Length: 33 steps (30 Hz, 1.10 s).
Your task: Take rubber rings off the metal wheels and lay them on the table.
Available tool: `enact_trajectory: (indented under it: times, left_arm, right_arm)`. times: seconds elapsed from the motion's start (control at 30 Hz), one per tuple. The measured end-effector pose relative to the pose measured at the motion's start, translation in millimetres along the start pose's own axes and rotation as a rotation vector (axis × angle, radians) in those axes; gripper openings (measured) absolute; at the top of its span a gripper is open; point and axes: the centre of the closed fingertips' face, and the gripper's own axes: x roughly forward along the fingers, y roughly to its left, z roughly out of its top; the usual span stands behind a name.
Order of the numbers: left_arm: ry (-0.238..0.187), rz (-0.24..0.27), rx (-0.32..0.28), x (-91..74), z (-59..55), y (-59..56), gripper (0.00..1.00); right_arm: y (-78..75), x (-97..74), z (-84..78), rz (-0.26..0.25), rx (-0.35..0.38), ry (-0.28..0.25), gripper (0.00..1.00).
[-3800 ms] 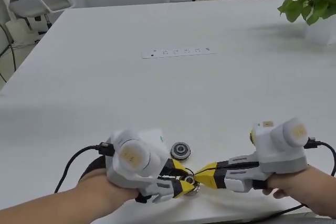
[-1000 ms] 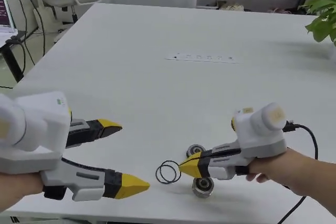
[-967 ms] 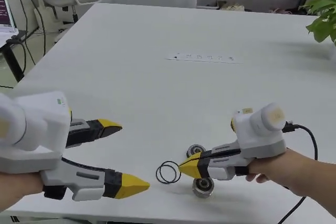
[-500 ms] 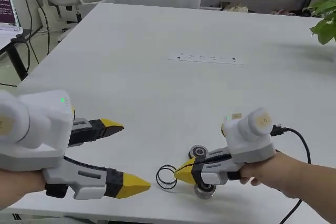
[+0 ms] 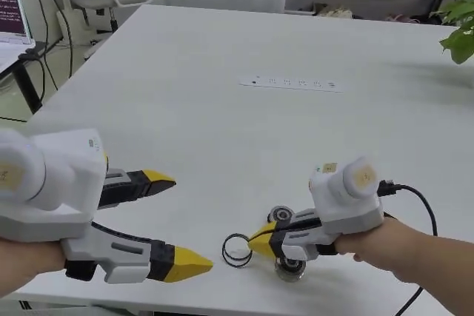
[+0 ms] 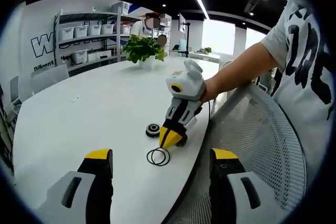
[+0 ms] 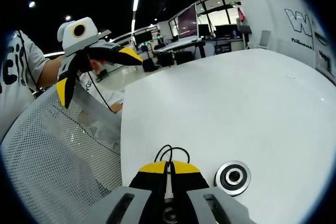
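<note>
The left gripper hangs by the table's near edge, its fingers spread wide with nothing between them, well apart from the work. Ahead of its tips, two thin black rubber rings lie overlapped and flat on the white table. The right gripper has its yellow fingers pressed together, the tips resting at the rings' edge. I cannot tell whether a strand is pinched there. Just behind those tips, under the fingers, sits one metal wheel. A second wheel lies just beside them on the far side.

To my eye this is the laying-down itself. To do it well, the right fingers should part only a little, so any caught rubber drops flat. They should then lift straight up rather than drag back, since the wheel beneath could roll or snag the loops. The open left fingers could come in to steady a wheel for the next pull.
</note>
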Motion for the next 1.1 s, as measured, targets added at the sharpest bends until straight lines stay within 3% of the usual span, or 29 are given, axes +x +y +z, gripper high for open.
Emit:
enact_trajectory:
  times: [0.27,0.57,0.83,1.1]
  left_arm:
    - [0.012,-0.007,0.005,2.2,-0.5,-0.9,0.73]
    - [0.017,-0.012,0.011,4.2,1.2,-0.7,0.72]
    - [0.023,-0.013,0.019,6.7,2.6,1.1,0.72]
    - [0.024,-0.022,0.040,13.5,11.1,4.8,0.71]
  right_arm:
    - [2.4,-1.7,-5.9,0.000,-0.047,0.030,0.05]
    - [2.4,-6.9,-1.3,-0.005,-0.068,0.019,0.09]
    - [-2.8,-19.8,6.9,-0.028,-0.057,-0.024,0.14]
    - [-12.4,-37.3,13.5,-0.066,-0.040,-0.069,0.16]
